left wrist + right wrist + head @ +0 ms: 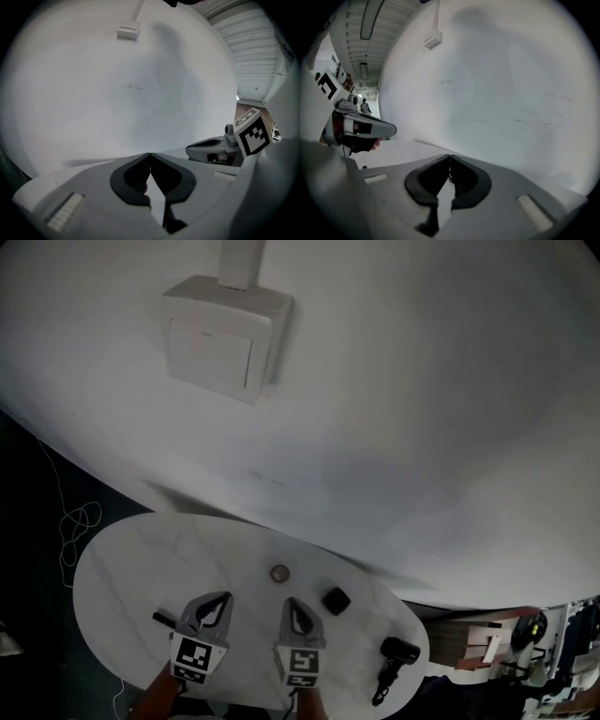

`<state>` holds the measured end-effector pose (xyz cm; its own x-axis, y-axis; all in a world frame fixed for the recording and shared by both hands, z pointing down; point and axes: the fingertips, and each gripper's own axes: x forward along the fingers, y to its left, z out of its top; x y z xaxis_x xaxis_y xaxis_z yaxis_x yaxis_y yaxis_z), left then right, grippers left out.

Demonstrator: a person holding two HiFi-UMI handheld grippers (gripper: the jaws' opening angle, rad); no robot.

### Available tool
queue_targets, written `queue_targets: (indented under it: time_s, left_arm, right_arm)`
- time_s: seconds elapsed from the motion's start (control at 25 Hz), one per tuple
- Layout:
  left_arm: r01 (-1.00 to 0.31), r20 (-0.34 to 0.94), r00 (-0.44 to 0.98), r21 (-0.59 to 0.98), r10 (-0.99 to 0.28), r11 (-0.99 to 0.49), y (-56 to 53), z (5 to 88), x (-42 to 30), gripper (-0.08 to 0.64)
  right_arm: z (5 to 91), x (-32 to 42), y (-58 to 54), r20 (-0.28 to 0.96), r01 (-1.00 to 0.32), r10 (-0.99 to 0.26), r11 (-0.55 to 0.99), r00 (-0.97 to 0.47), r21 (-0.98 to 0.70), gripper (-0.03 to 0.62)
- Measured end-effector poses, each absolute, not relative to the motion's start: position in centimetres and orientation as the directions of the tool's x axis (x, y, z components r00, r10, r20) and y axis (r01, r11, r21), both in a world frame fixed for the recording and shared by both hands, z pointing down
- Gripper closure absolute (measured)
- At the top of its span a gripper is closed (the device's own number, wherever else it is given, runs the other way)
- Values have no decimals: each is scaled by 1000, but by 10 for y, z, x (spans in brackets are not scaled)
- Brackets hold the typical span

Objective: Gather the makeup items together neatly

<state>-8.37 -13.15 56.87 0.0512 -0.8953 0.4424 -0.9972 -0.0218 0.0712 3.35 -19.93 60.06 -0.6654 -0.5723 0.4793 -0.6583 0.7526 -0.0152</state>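
Beyond closed fingers point(300, 617), round pot point(279, 572), black case point(336, 600)

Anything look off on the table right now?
Nothing looks spilled or broken. The items lie scattered on the table: a small round piece, a black square case, and a black handled device close to the right edge.

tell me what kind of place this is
Likely an indoor room, perhaps a lab corner: a white oval table against a plain white wall with a switch box, loose cable on the dark floor.
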Motion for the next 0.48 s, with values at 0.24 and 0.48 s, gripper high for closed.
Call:
queue_targets:
  time_s: [0.24,0.48]
  left_arm:
    - [-997,484,17,76,-875,23,-136,592,-95,549]
    - [-995,524,-5,85,-851,58,-133,615,-100,549]
  right_arm:
    - [640,17,-214,551,-601,-486,799,-678,-35,422]
    - [680,4,-227,619,-577,-430,815,-658,-47,331]
